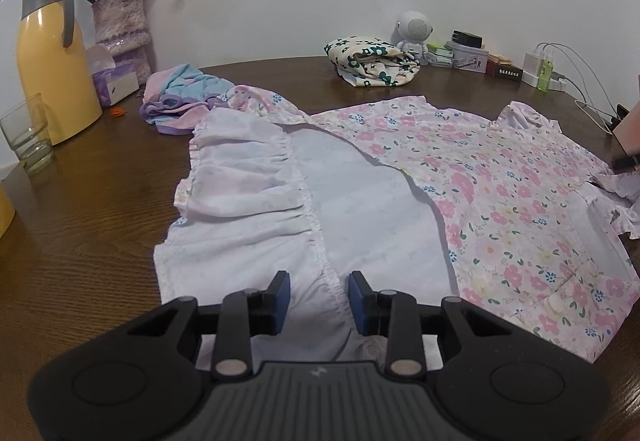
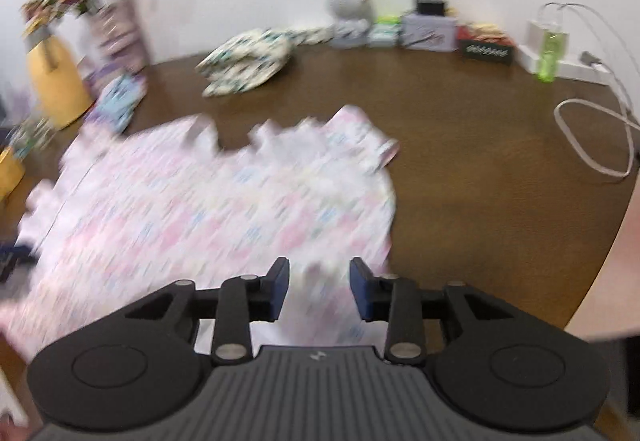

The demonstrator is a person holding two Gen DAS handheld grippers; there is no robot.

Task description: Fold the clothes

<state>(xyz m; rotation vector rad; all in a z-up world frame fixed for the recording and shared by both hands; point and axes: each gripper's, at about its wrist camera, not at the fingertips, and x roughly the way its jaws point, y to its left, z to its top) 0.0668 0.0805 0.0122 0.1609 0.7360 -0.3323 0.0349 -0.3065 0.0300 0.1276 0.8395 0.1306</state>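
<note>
Up close, the left gripper (image 1: 319, 295) is held wide open over the flowery dress (image 1: 500, 197), gripping nothing. The right gripper (image 2: 319, 287) is open too, with blurred dress cloth seen between its fingers. Behind, a folded garment (image 1: 370, 59), yellow jug (image 1: 52, 65) and glass (image 1: 28, 135) are set on the brown table (image 1: 88, 225).

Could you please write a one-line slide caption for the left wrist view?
Open left gripper poised above the pink floral dress, one side folded over, on the wooden table.
</note>
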